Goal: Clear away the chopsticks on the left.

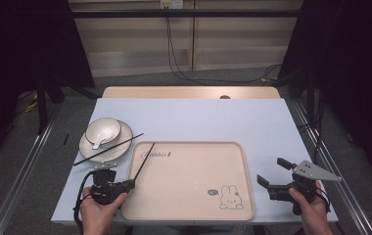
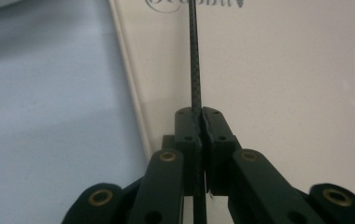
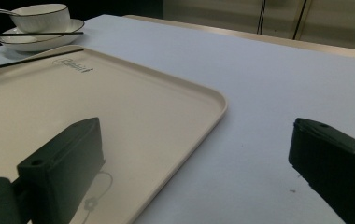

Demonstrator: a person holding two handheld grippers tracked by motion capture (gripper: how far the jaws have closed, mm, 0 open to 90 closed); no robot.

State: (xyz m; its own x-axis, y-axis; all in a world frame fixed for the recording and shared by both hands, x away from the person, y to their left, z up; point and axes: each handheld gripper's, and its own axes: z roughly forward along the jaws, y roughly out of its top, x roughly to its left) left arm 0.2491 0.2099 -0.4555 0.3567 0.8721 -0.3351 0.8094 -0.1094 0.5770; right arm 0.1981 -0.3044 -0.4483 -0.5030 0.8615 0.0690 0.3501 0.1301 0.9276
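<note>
Bare tray [image 1: 189, 181]; dishes [image 1: 104, 139] crowding far-left corner.

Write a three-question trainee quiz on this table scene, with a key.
1. True or false: the left gripper is shut on a chopstick.
2. Where does the other chopstick lie? A) across the plate B) in the tray C) on the floor
3. Fill in: the spoon rests in the ____.

Key: 1 true. 2 A. 3 bowl.
</note>
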